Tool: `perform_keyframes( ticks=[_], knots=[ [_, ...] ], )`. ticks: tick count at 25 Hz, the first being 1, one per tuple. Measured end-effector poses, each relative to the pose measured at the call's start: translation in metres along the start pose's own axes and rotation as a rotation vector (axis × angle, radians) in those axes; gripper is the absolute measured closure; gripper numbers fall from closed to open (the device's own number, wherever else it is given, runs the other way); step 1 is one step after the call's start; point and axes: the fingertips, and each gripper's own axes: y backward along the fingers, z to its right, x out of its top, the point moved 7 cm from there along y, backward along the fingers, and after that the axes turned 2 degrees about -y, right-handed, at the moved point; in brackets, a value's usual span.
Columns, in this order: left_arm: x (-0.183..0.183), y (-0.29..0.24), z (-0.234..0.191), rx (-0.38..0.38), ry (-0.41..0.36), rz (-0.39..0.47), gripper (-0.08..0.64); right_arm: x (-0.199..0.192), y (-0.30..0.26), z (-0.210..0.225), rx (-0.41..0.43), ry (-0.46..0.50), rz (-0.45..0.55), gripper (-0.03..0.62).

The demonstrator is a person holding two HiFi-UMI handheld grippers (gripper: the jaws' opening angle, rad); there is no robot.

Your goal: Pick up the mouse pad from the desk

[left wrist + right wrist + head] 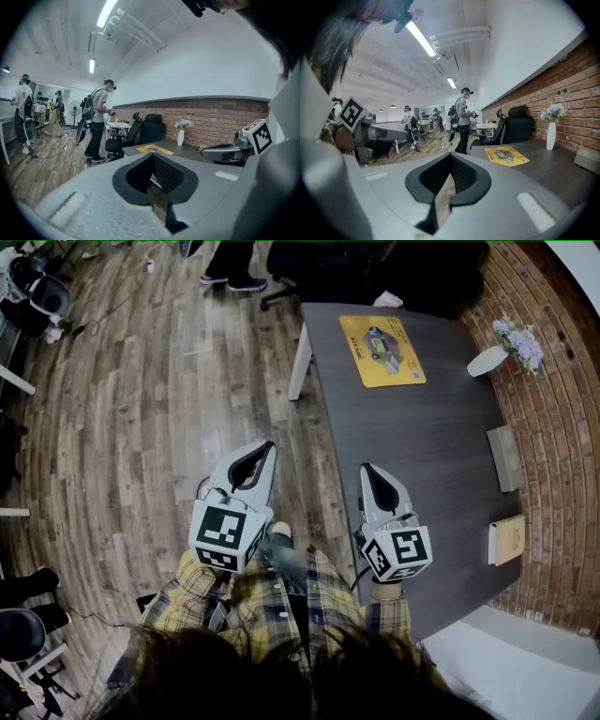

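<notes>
At the far end of the dark grey table [422, 446] lies the yellow rectangular mouse pad [382, 350], its print too small to read. Well short of it, the left hand-held gripper [266, 446] and the right hand-held gripper [367, 468] hang with jaws together, nothing between them.

A dark grey desk [422, 446] fills the upper right of the head view. A yellow mouse pad [382, 350] lies flat near the desk's top end. Along the right edge sit a white vase [487, 360] of flowers, a grey block [506, 457] and, lowest, a pale booklet [507, 539], all well apart.
</notes>
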Motion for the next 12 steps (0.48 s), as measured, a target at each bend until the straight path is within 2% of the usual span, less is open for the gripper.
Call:
perform_keyframes(
  ticks=[10, 12],
  knots=[
    [0.001, -0.01, 0.022, 0.075, 0.002, 0.027, 0.554, 0.003, 0.014, 0.03, 0.043, -0.032, 0.019, 0.581],
    [-0.001, -0.011, 0.02, 0.091, 0.014, 0.03, 0.491, 0.004, 0.013, 0.035, 0.049, -0.045, 0.025, 0.56]
  ],
)
